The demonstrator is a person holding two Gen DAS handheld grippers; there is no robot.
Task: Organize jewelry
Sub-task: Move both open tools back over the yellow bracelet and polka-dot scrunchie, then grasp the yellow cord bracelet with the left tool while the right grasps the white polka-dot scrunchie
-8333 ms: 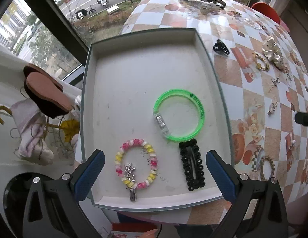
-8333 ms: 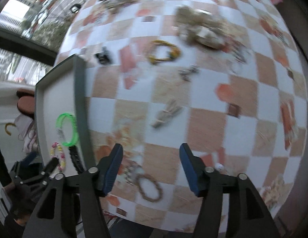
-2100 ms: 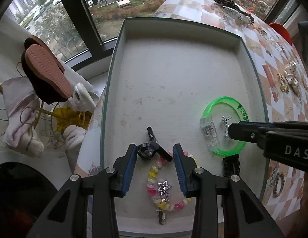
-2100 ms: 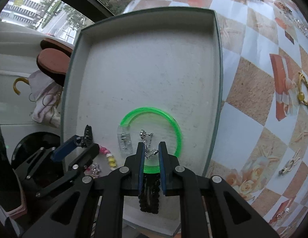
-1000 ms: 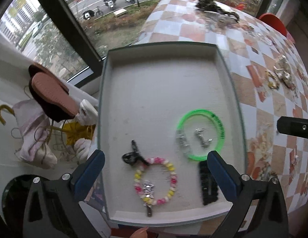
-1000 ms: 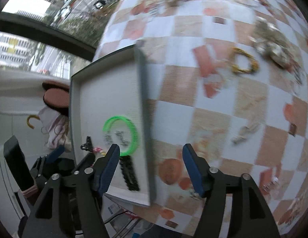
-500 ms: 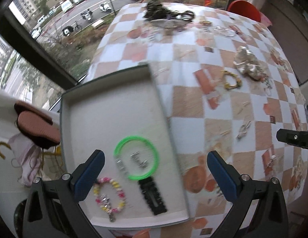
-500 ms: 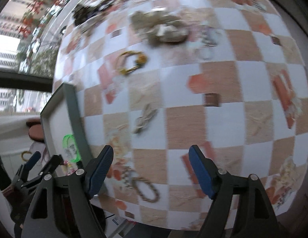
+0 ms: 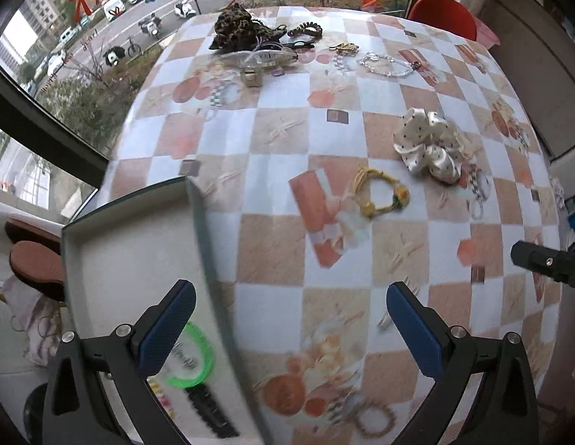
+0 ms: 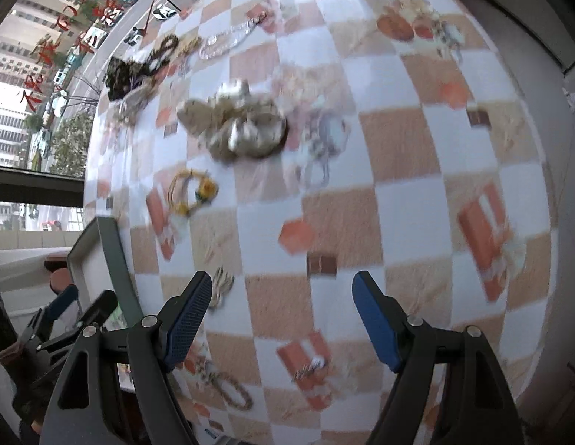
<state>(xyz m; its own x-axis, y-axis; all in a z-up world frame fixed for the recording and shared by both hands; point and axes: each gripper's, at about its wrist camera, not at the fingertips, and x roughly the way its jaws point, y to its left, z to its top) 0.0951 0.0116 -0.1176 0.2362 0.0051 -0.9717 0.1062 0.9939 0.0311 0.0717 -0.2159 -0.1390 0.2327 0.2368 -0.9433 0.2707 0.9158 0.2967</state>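
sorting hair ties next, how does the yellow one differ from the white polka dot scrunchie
The yellow hair tie is a thin open loop with small knots; the white polka dot scrunchie is bulky, ruffled satin with dark dots. The scrunchie looks larger and lies farther from the tray. Both rest on the checkered tablecloth, outside the tray.

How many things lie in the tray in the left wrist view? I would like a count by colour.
In the tray:
Green bangle: 1
Black hair clip: 1
Pink-and-yellow beaded bracelet, only partly in sight: 1
Total: 3
A small blurred thing inside the bangle is too unclear to count.
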